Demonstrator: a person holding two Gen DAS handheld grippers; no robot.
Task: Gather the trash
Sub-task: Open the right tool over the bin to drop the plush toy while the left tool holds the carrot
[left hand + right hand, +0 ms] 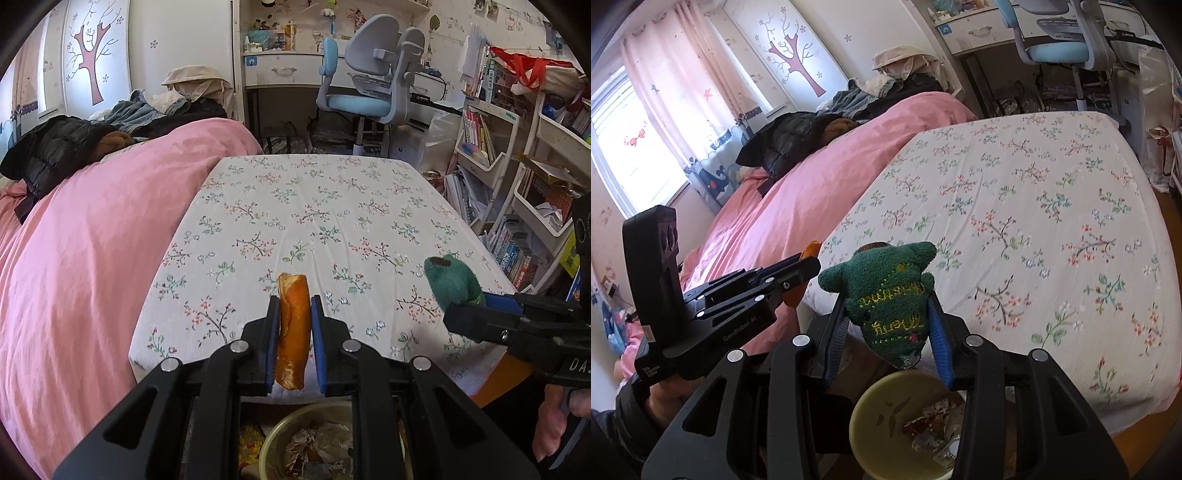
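- Left tongs (294, 325) are seen pinching an orange peel strip (293, 328), which stands upright between the blue pads and pokes out past the tips.
- Right tongs (890, 325) are clamped on a green knitted scrap (892, 299), whose bulk bulges forward beyond the fingertips.
- Directly beneath both pairs of tongs a yellowish trash bin (882, 398) is seen, already holding crumpled paper; it sits on the floor against the near edge of the flowered bed (332, 206).
- Both items are judged to be ready for dropping, the carrying step being nearly finished.
- Each pair of tongs should be brought squarely over the bin mouth before being spread, since the peel hangs near the bin's rim in the left view.
- One item is best released at a time, so that the tongs are not knocked together, being close side by side.
- A pink quilt (92, 240) lies to the left of the left tongs, well clear of the drop.
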